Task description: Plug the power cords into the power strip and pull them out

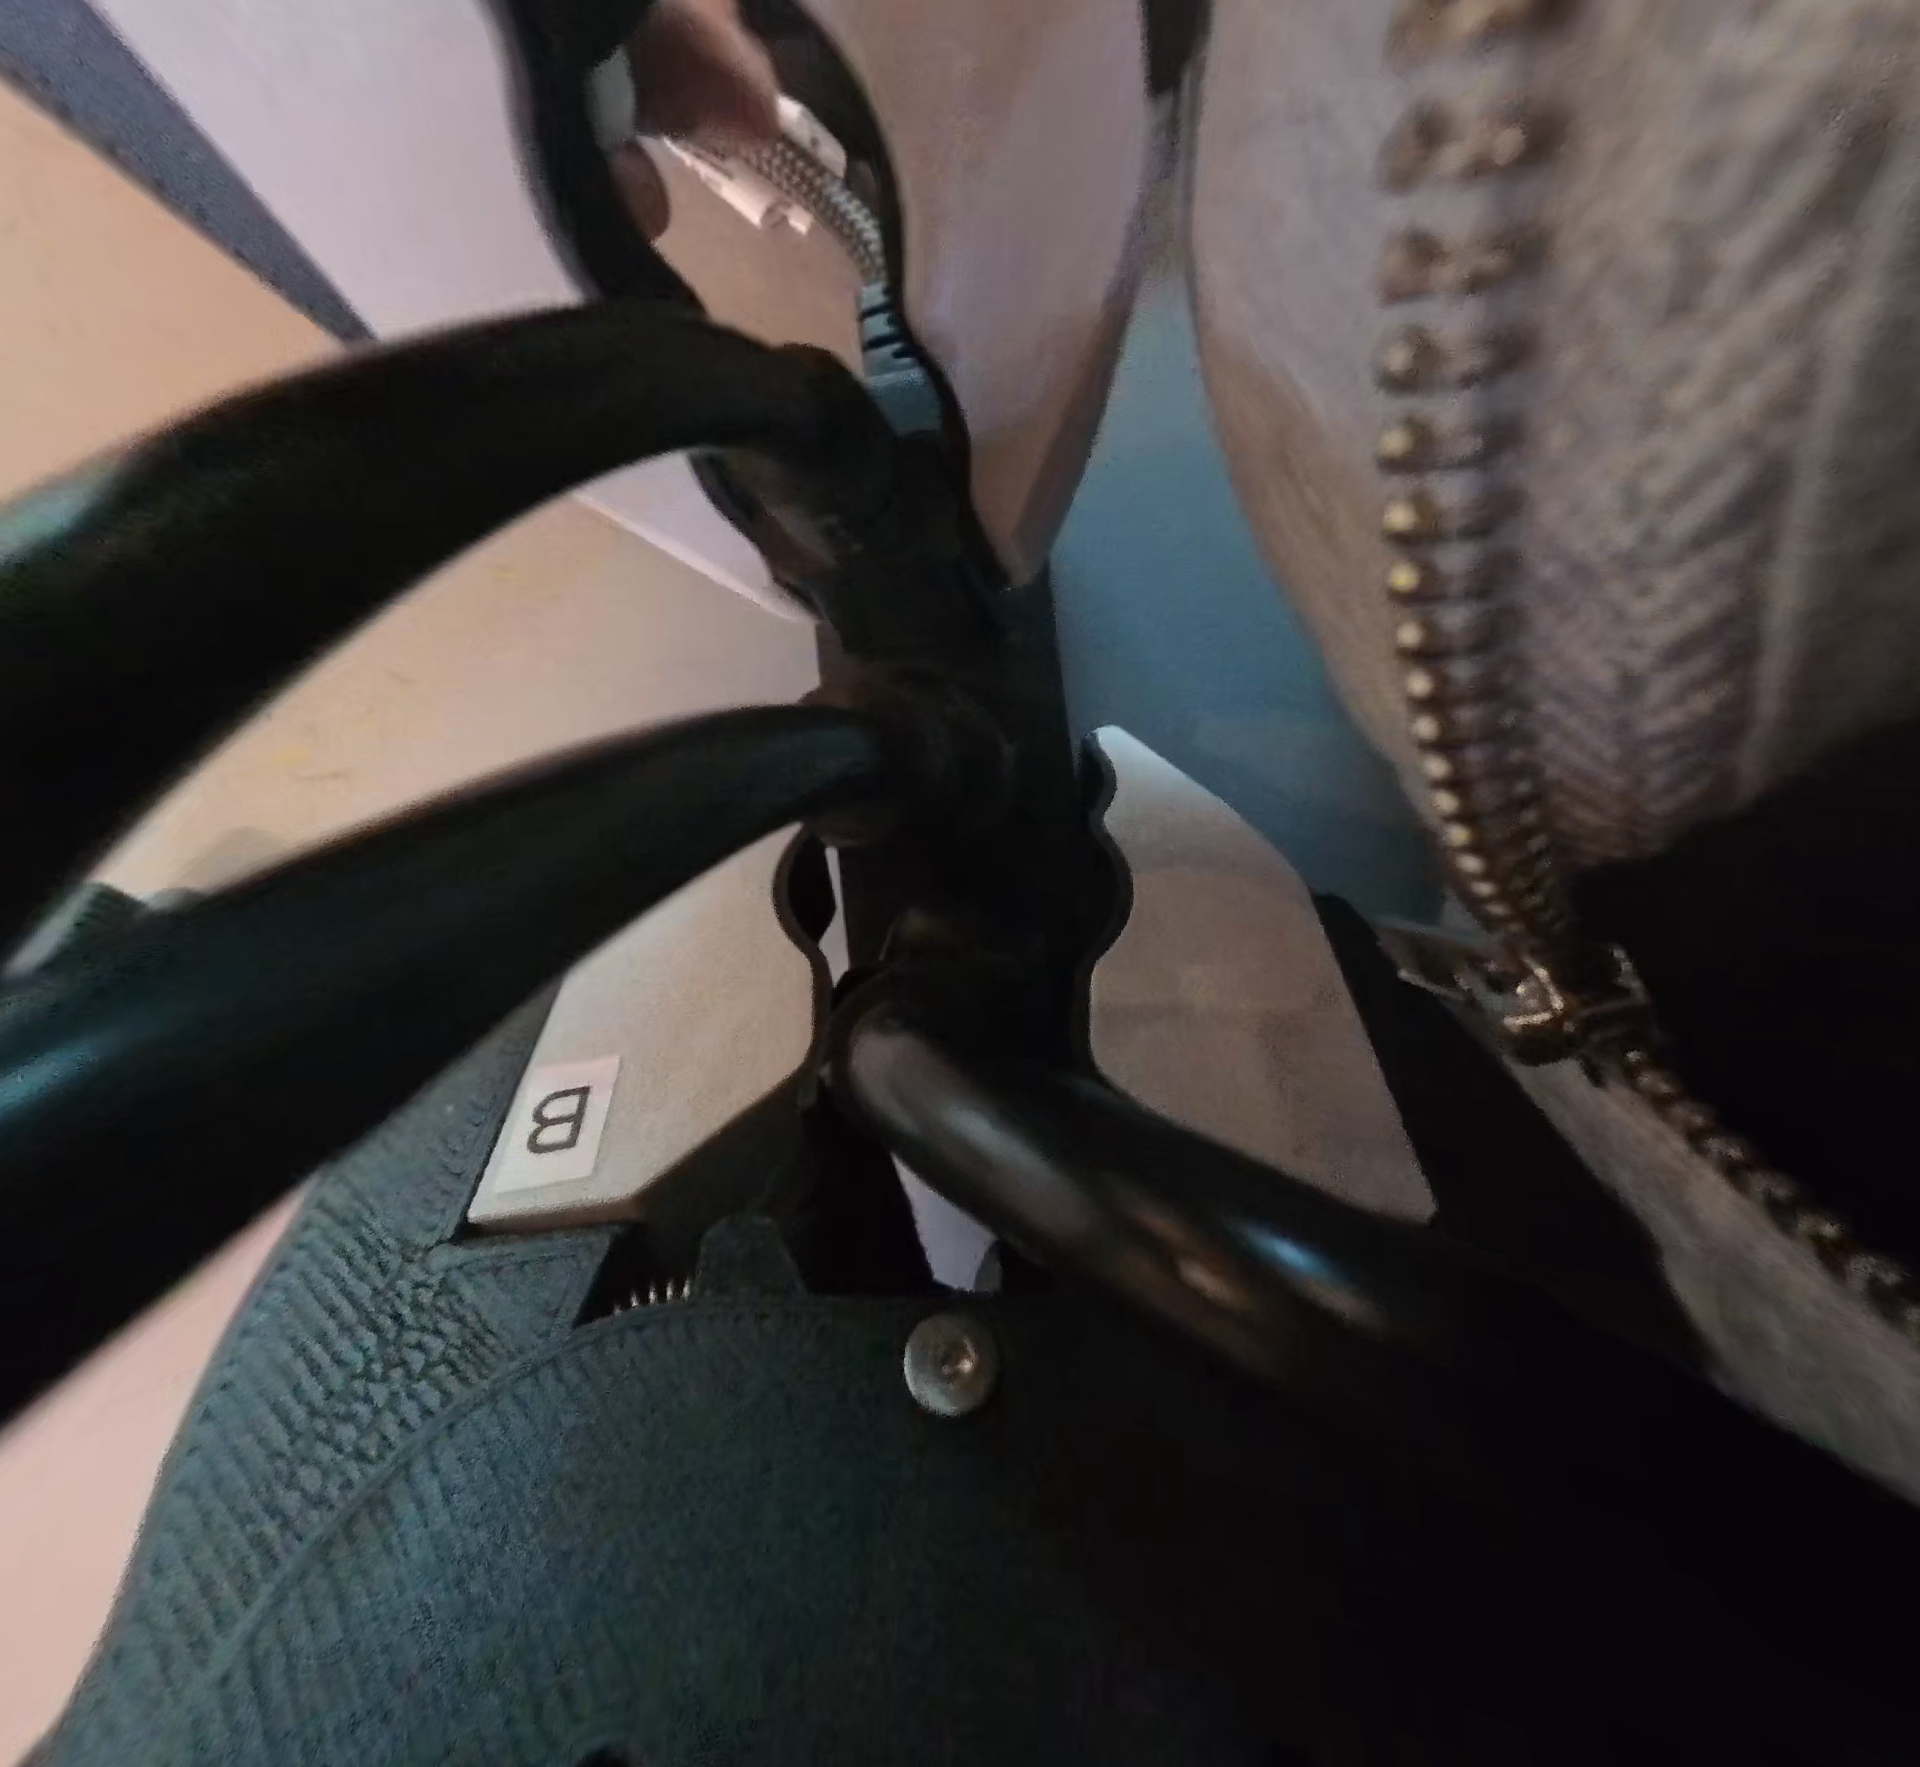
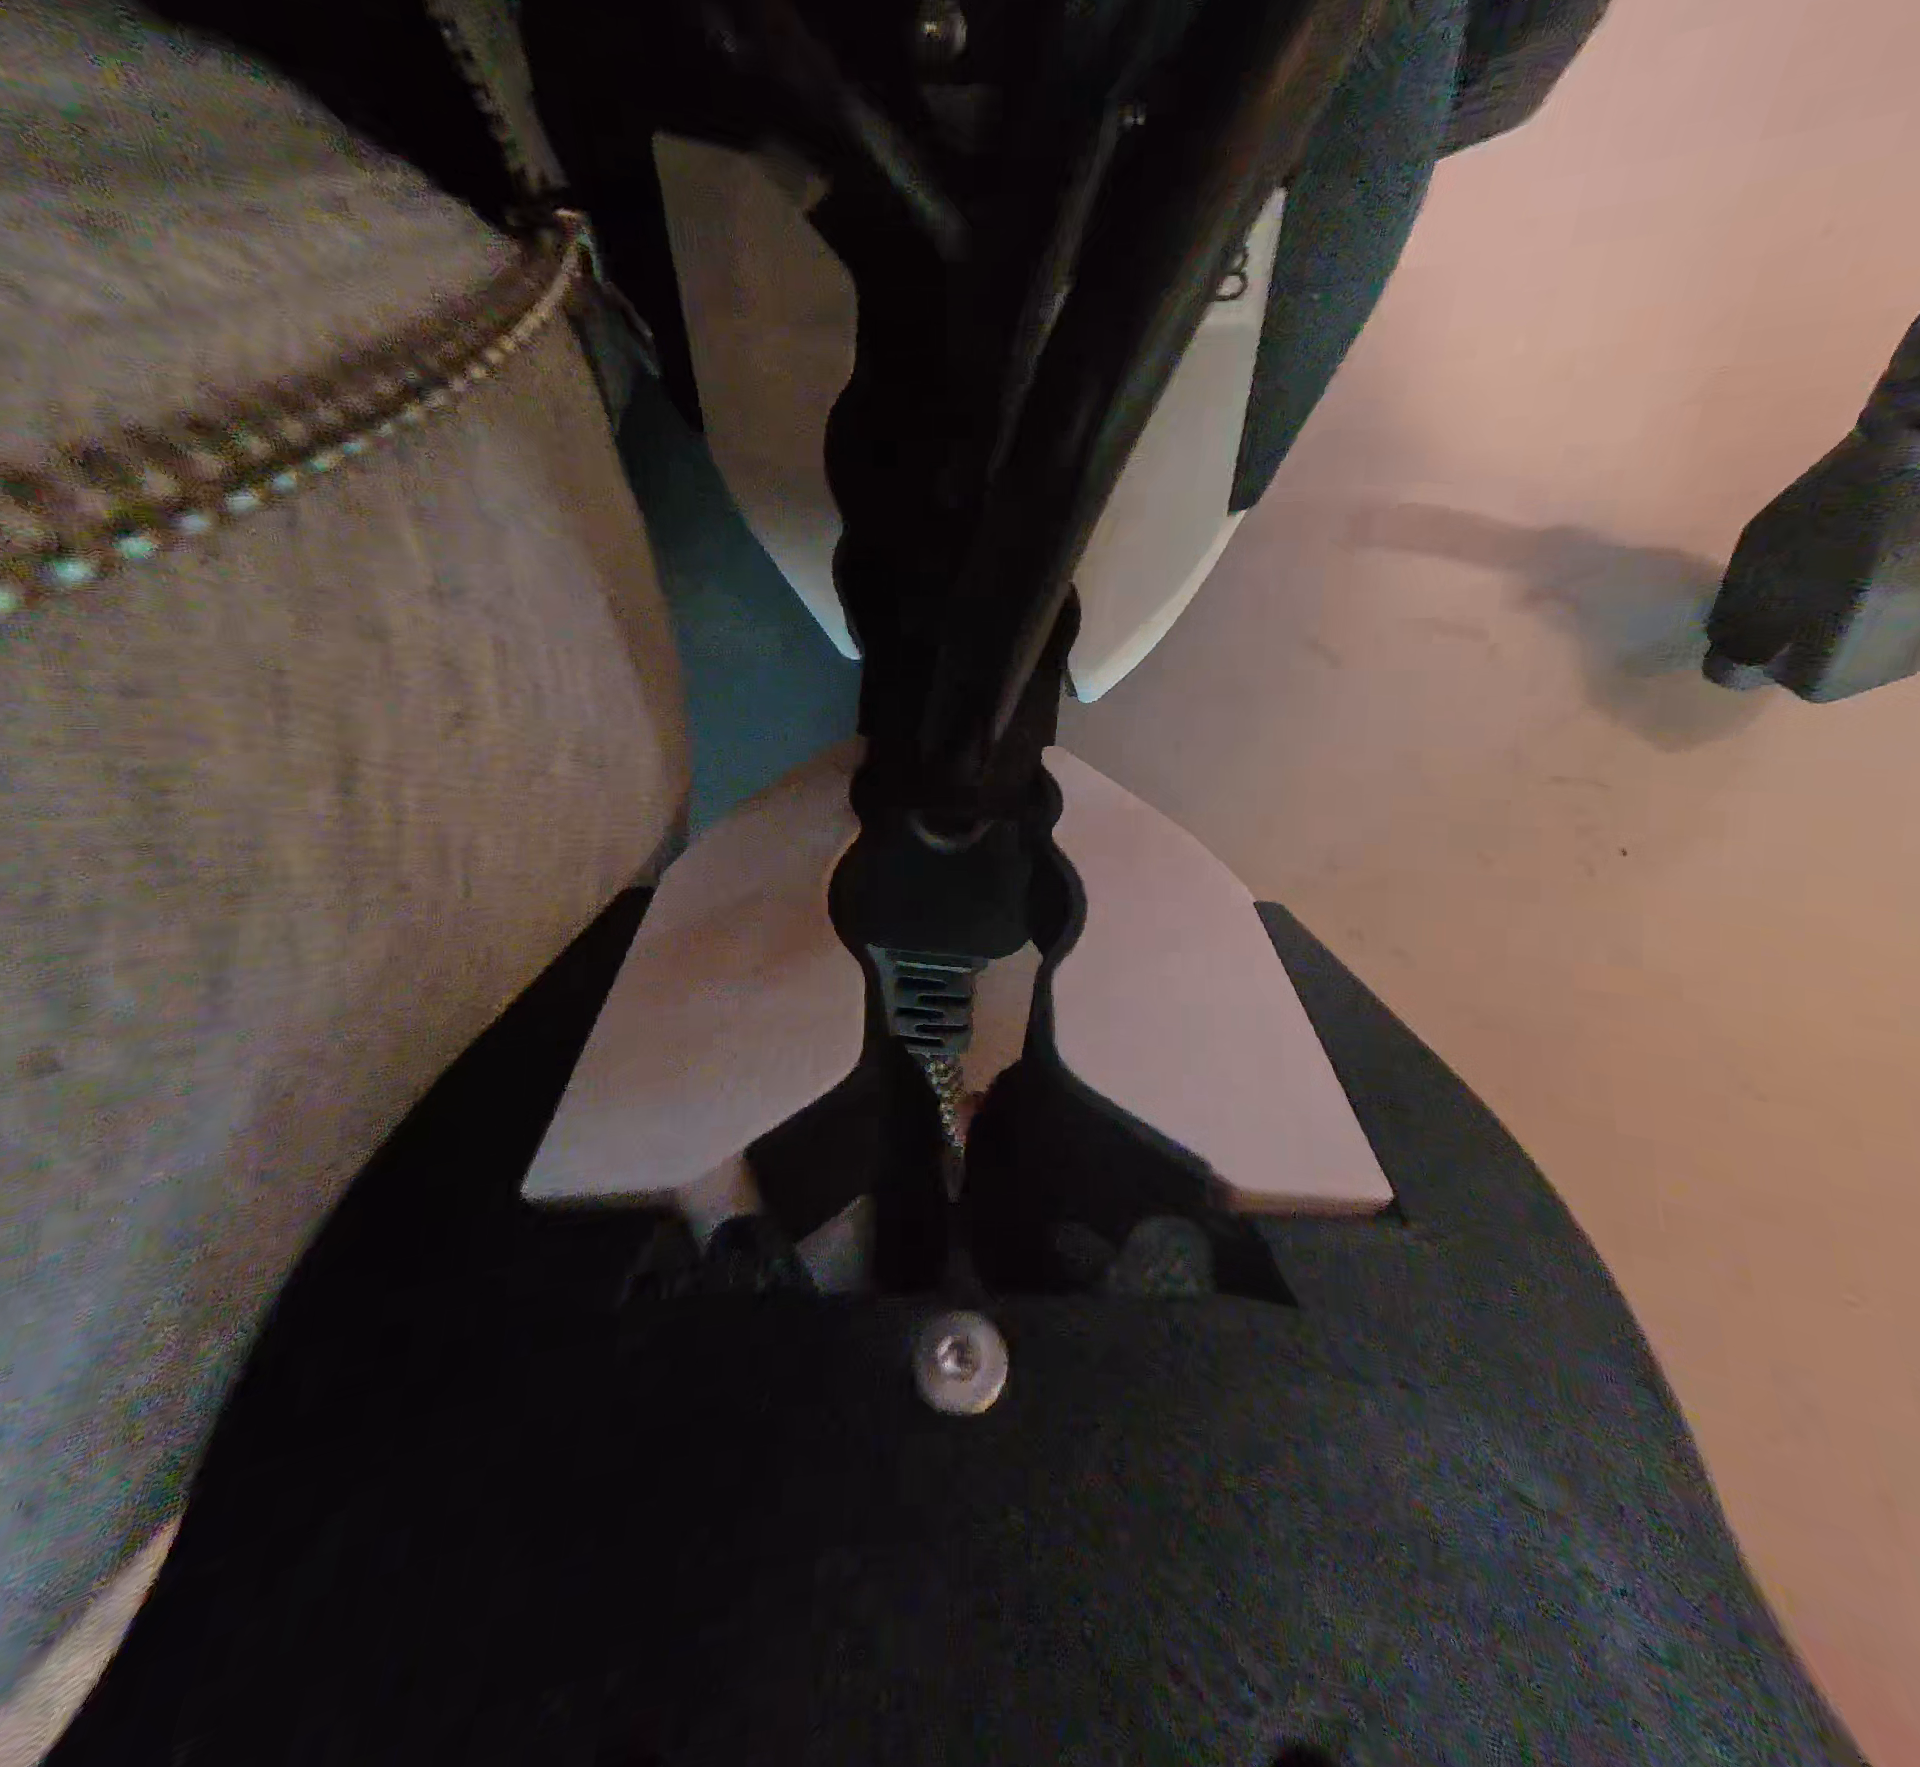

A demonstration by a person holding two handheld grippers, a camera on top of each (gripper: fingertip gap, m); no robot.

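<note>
left jaws (image 1: 966, 782): clenched on my thick black power cords (image 1: 436, 844).
right jaws (image 2: 951, 876): clenched on braided cable's black connector (image 2: 930, 938).
black plug (image 2: 1829, 574): 3 o'clock, on table (image 2: 1507, 886).

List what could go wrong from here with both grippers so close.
The left gripper and right gripper meet tip to tip, so they may collide. Several black cords loop out of the left gripper's shut jaws; pulling could tangle them with the braided cord the right one clamps. The jacket zipper sits close beside both and might snag.
</note>
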